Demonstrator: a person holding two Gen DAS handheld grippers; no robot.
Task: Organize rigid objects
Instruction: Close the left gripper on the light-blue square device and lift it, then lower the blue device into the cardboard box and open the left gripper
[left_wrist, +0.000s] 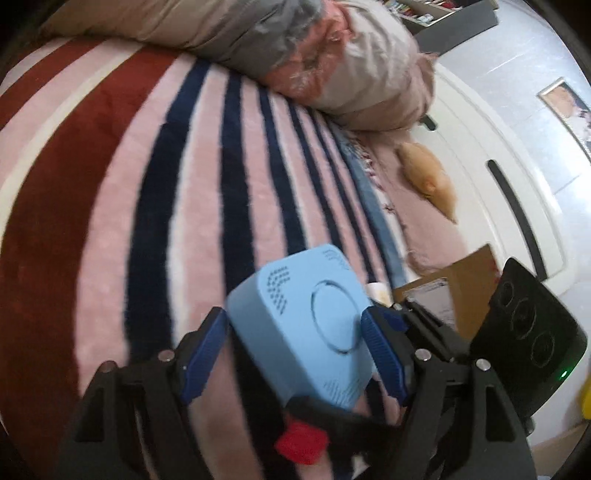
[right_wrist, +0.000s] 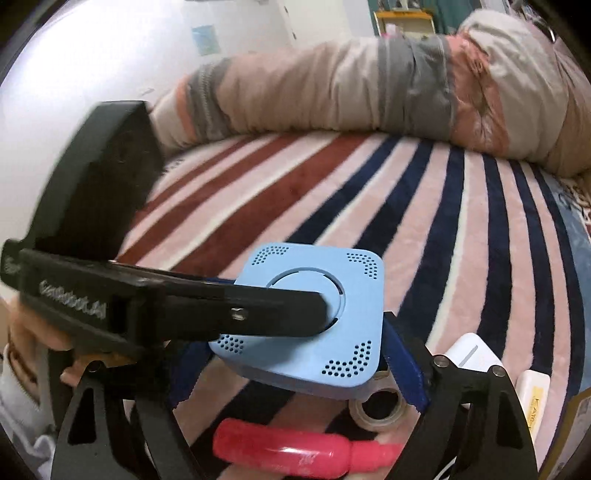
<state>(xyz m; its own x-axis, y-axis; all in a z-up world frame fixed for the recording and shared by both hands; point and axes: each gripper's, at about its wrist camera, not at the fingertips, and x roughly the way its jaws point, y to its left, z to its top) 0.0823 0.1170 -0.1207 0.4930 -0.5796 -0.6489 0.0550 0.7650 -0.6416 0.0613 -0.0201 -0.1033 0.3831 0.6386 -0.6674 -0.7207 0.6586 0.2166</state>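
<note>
Pale blue moulded plastic filled my left wrist view: the blue box (left_wrist: 310, 325), rounded at the corners, with perforated vents and a round disc on its face, sat clamped between the left gripper (left_wrist: 295, 339), its blue pads pressed on two opposite flat sides. I judged it hollow, light and stiff, a little slick, so the flat sides were the right hold and the rounded corners were not. Below it lay the striped blanket (left_wrist: 147, 184), open far to the left; a cardboard box (left_wrist: 469, 291) and the bed's edge crowded the right.

From my right wrist view the same box hung above the blanket with the other tool's black finger across its disc. The right gripper (right_wrist: 295, 373) stood spread wide, its fingers flanking the box; I could not tell through the blur whether they touched it. Beneath lay a pink bottle (right_wrist: 295, 452) and a tape roll (right_wrist: 376, 406), with white cartons (right_wrist: 476, 354) to the right, so clear room lay ahead over the stripes.
</note>
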